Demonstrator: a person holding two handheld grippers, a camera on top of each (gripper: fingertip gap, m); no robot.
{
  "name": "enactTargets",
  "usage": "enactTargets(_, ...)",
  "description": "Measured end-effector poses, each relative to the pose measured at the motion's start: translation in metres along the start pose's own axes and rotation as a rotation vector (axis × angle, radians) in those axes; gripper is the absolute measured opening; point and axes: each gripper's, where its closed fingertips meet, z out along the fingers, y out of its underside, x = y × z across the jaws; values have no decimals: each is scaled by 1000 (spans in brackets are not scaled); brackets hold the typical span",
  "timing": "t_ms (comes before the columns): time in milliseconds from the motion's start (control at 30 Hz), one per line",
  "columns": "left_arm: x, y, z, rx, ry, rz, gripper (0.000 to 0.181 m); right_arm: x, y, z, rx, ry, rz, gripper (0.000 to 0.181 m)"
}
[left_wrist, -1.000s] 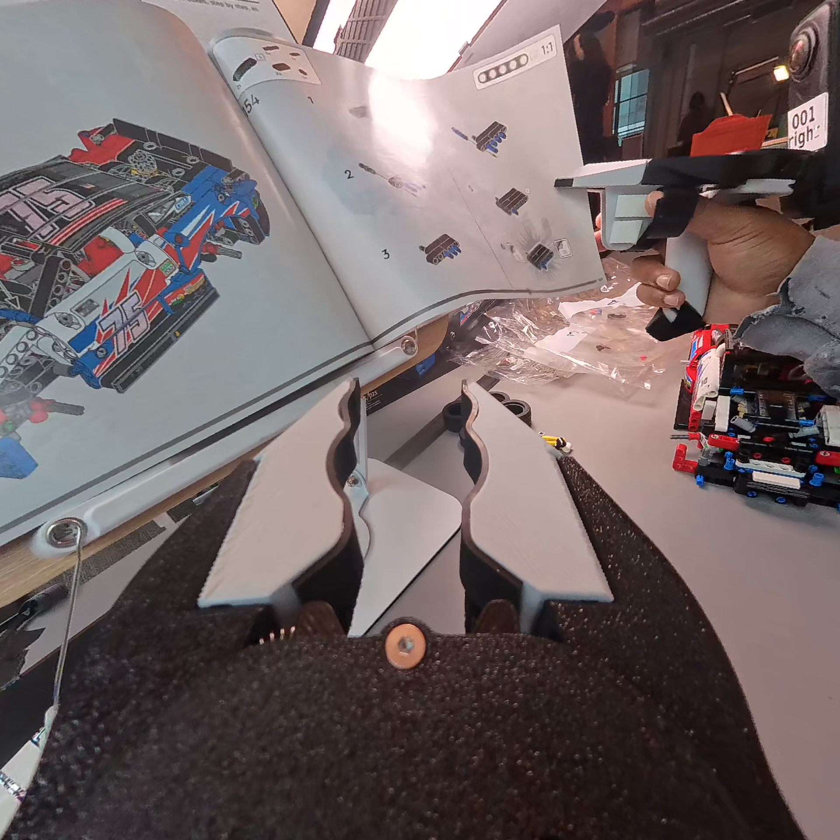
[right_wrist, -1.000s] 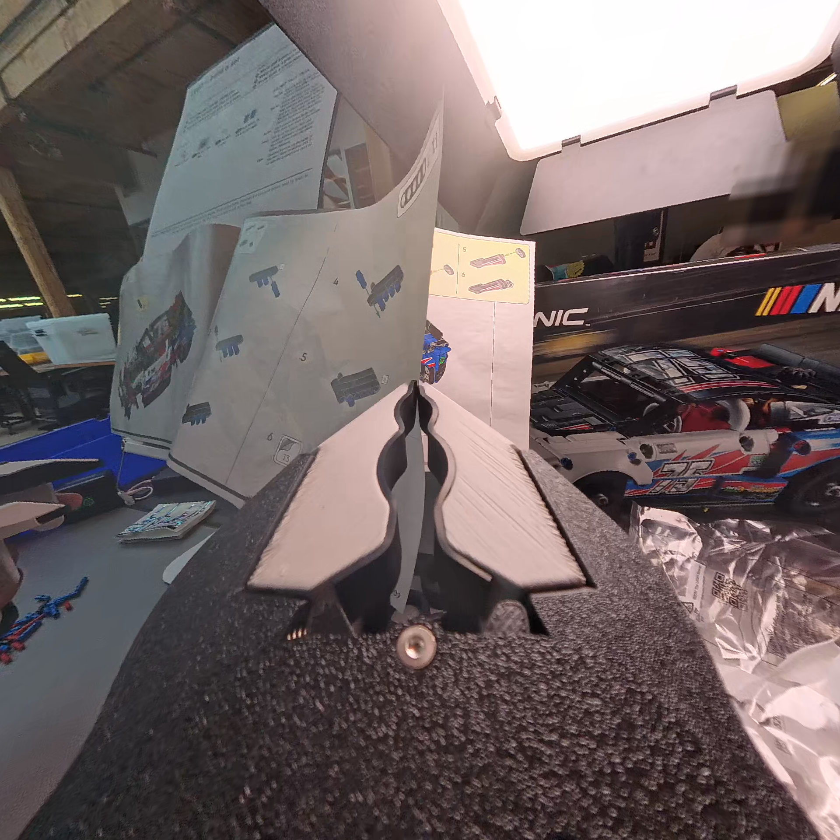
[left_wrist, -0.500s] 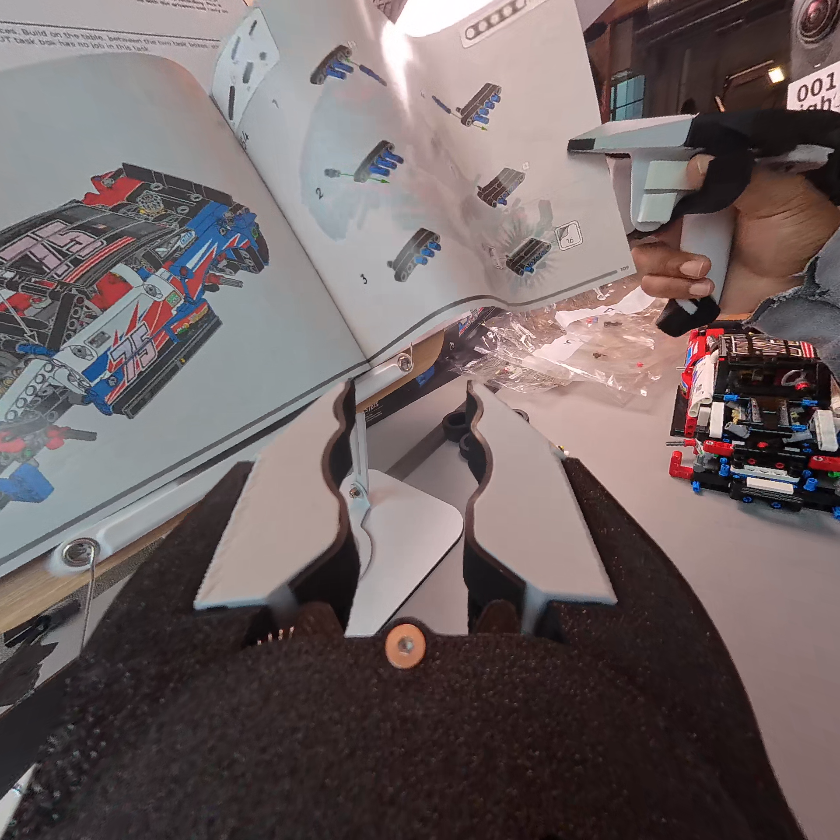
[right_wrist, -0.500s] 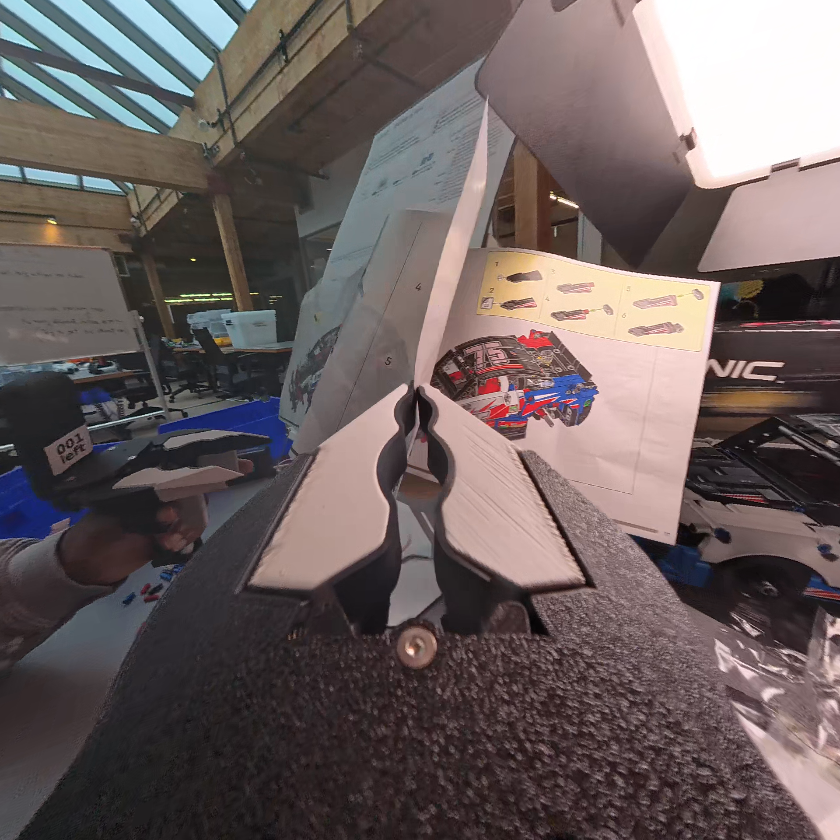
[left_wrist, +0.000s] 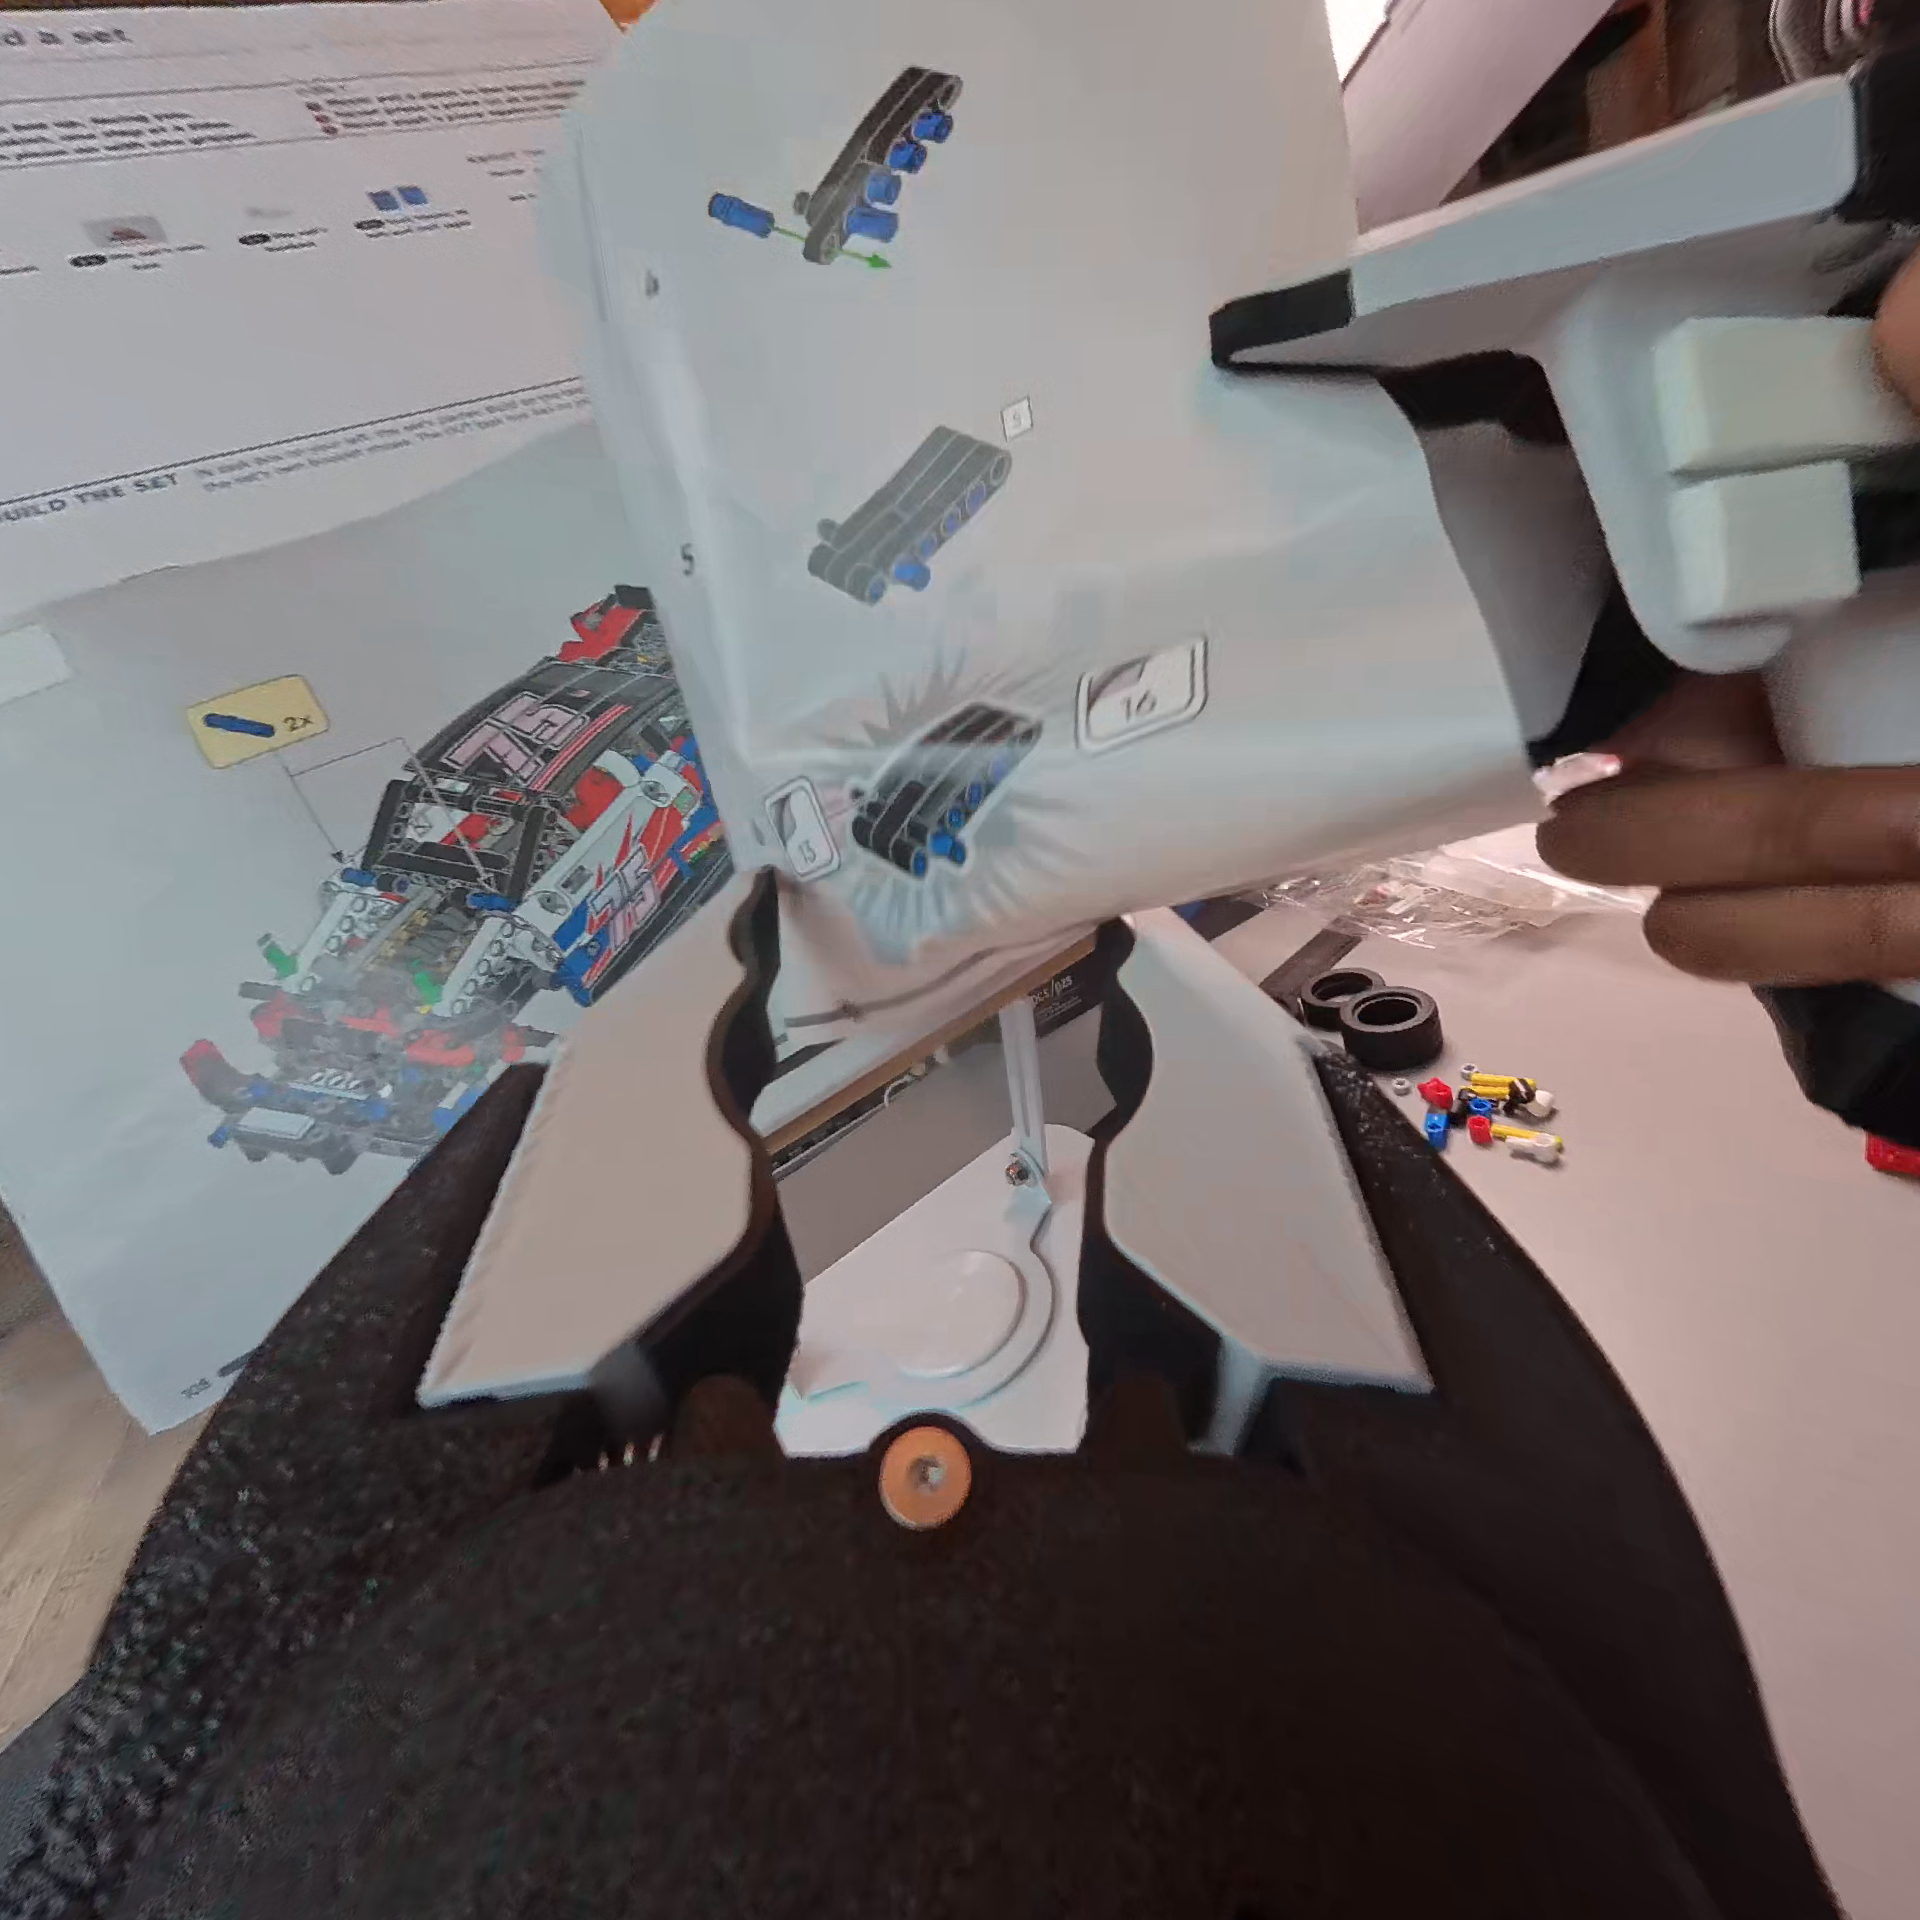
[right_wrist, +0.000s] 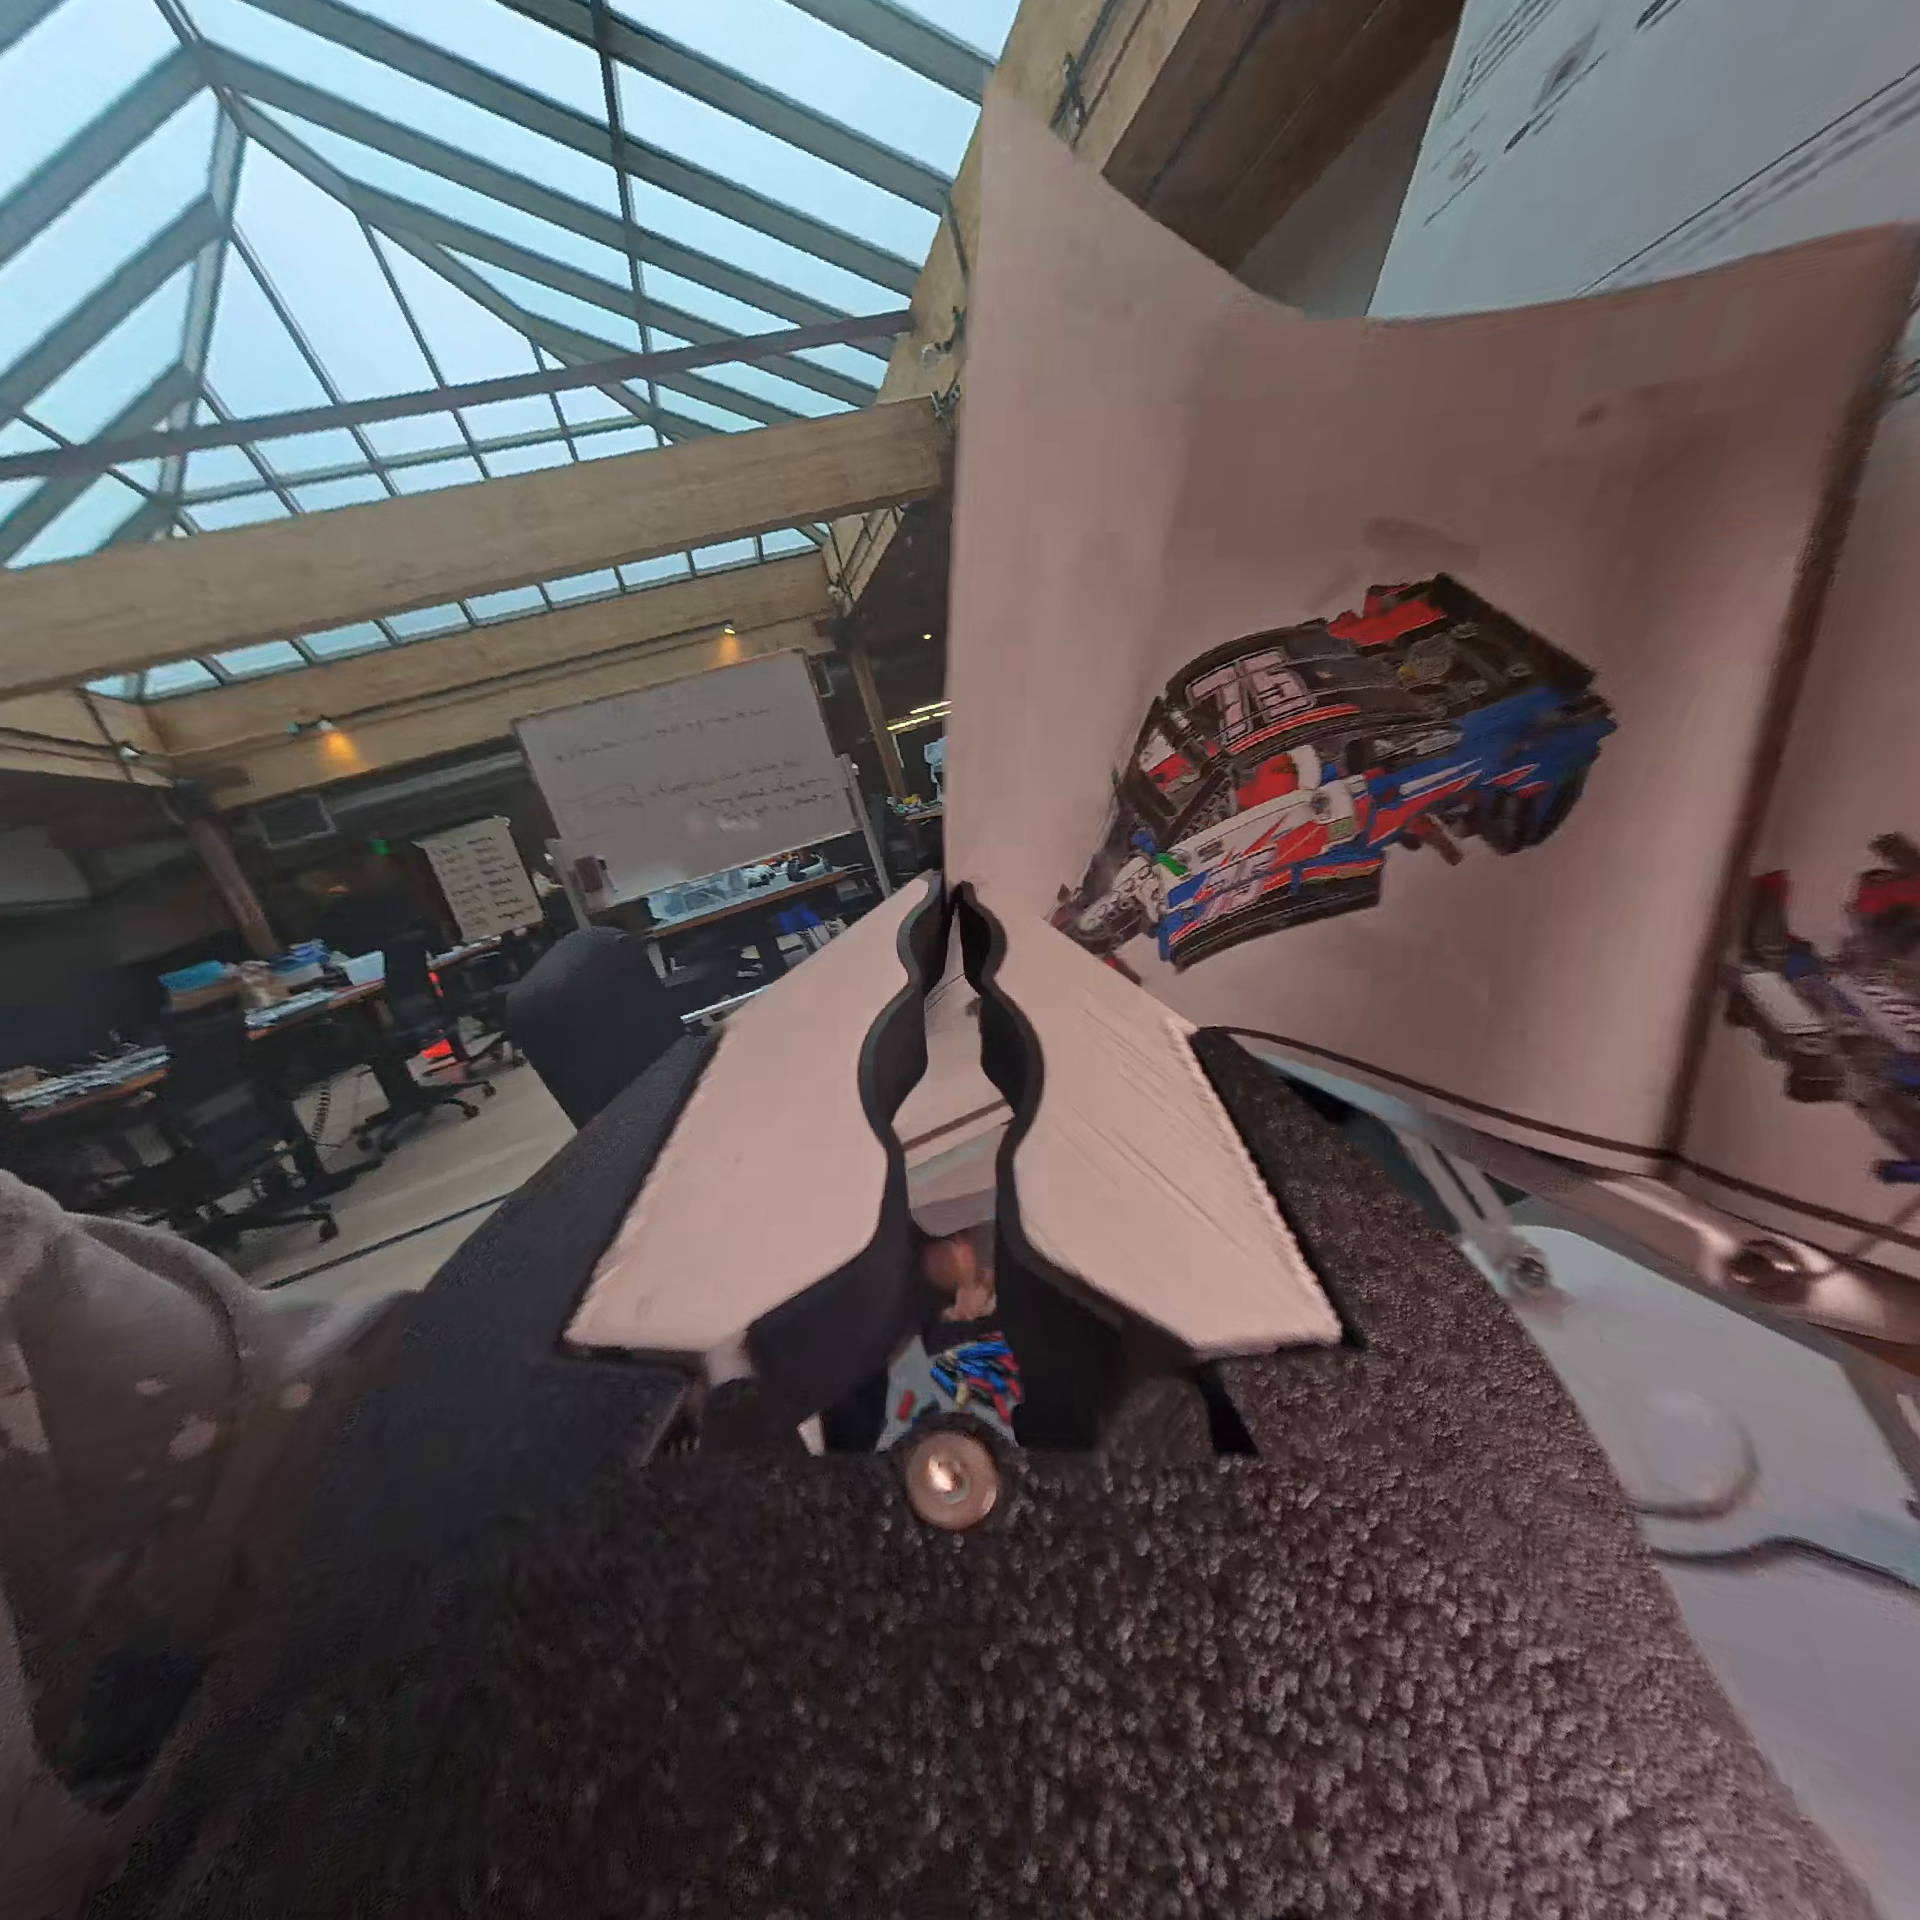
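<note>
An instruction booklet (left_wrist: 343, 831) with a racing-car picture stands open on a white stand (left_wrist: 966, 1299). My right gripper (right_wrist: 951, 894) is shut on the edge of one page (right_wrist: 1299, 540) and holds it lifted and curled. In the left wrist view this gripper (left_wrist: 1538, 416) and the hand holding it (left_wrist: 1766, 862) are at the upper right, with the curled page (left_wrist: 987, 468) hanging from it. My left gripper (left_wrist: 935, 925) is open and empty. Its tips are just under the lower edge of that page, above the stand's base.
Two black tyres (left_wrist: 1371, 1013) and several small coloured pieces (left_wrist: 1486, 1112) lie on the grey table (left_wrist: 1662, 1351) to the right. In the right wrist view a whiteboard (right_wrist: 686, 790), desks and office chairs (right_wrist: 592, 1008) stand behind, and a grey sleeve (right_wrist: 104, 1403) is at lower left. The left gripper's tips are roughly 9 cm from the right gripper's.
My right gripper has carried the page up and over toward the left, revealing a new page. My left gripper has moved in under the page and its jaws stand wider apart.
</note>
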Motion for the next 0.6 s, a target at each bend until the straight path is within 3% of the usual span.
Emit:
enactTargets(100, -13, -1, -5, 28, 0, -68, 29, -22, 22, 25, -16, -41, 41, 14)
enactTargets(200, -34, -6, -11, 69, -25, -167, 16, -45, 38, 38, -113, -76, -34, 34)
enactTargets(333, -53, -3, -14, 59, -28, -242, 11, -63, 23, 27, -171, -67, -190, 34)
enactTargets(400, -59, 2, -13, 53, -27, -298, 11, -63, 12, 8, -219, -19, -272, 32)
enactTargets(467, -62, 8, -12, 44, -13, -359, 11, -48, 1, -23, -292, 137, -386, 28)
enactTargets(600, -68, 17, -9, 22, 8, -443, 11, 1, -3, -139, -503, 621, -553, 21)
